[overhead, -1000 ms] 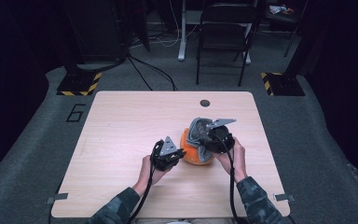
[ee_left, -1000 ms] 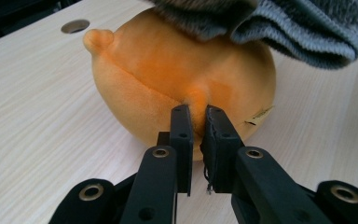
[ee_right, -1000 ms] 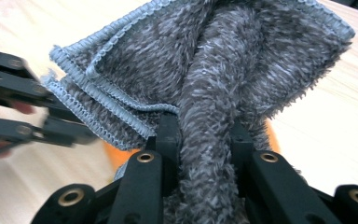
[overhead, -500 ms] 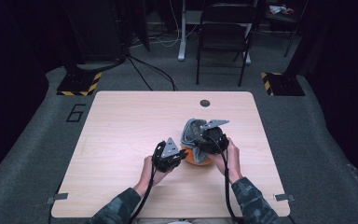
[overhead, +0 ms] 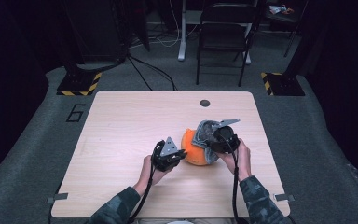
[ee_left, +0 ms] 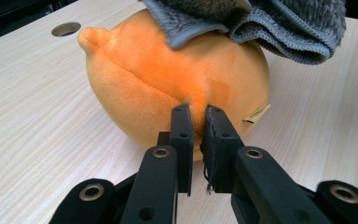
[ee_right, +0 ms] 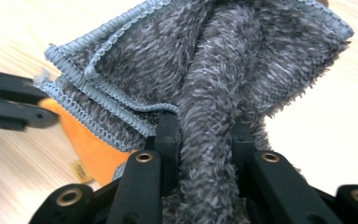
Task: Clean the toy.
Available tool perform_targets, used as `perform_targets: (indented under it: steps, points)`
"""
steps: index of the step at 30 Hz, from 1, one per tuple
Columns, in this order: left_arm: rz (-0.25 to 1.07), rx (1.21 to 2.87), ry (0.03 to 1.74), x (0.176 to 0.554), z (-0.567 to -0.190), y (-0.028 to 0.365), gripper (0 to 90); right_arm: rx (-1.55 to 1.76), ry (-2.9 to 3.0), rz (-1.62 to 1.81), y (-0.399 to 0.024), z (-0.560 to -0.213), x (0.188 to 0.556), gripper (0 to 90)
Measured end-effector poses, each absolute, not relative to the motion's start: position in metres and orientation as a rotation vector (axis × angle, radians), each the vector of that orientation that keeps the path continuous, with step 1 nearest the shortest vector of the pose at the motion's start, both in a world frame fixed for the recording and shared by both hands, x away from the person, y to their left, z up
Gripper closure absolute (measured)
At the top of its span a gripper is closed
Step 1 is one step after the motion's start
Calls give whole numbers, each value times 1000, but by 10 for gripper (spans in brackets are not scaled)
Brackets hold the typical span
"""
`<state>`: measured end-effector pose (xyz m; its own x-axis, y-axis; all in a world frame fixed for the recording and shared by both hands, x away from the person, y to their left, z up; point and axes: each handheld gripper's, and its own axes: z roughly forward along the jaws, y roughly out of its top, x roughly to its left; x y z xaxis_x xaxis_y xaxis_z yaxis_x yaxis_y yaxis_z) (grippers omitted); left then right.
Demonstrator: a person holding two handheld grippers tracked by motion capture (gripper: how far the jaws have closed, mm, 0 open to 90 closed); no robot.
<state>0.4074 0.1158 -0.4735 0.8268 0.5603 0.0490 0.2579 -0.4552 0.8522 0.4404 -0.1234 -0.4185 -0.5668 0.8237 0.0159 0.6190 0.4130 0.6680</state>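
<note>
**At the near middle of the bench: a plush fruit pinched, a cloth laid over it**

On the pale wooden bench [overhead: 121, 121], toward the person's side and a little right of centre, sits an orange plush ball [overhead: 193, 151] with a seam down its side and a small nub at one end. The left gripper [overhead: 179, 155] comes at it low from the left. In the left gripper view its black fingers [ee_left: 182, 135] stand nearly together, with a fold of the orange fabric [ee_left: 177, 74] caught between them just beside a small sewn-in label [ee_left: 257, 113].

The right gripper [overhead: 216, 140] sits above the ball's right shoulder. In the right gripper view it is clamped on a thick roll of grey fleecy cloth [ee_right: 214, 93], and the cloth's stitched edges fan out beyond the fingers [ee_right: 167, 135]. From above, the cloth [overhead: 204, 133] drapes over the top and right of the ball and touches it. A round cable hole [overhead: 205, 103] lies near the bench's far edge, well apart from the work.
</note>
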Motion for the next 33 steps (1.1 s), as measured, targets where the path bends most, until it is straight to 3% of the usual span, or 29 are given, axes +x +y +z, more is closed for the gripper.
perform_targets:
  steps: [26, 33]
  points:
    - [395, 2058, 606, 409, -474, 118, 825, 1496, 2341, 664, -169, -460, 463, 722]
    - [402, 2050, 608, 411, -474, 119, 824, 1450, 2291, 720, -170, -441, 459, 722]
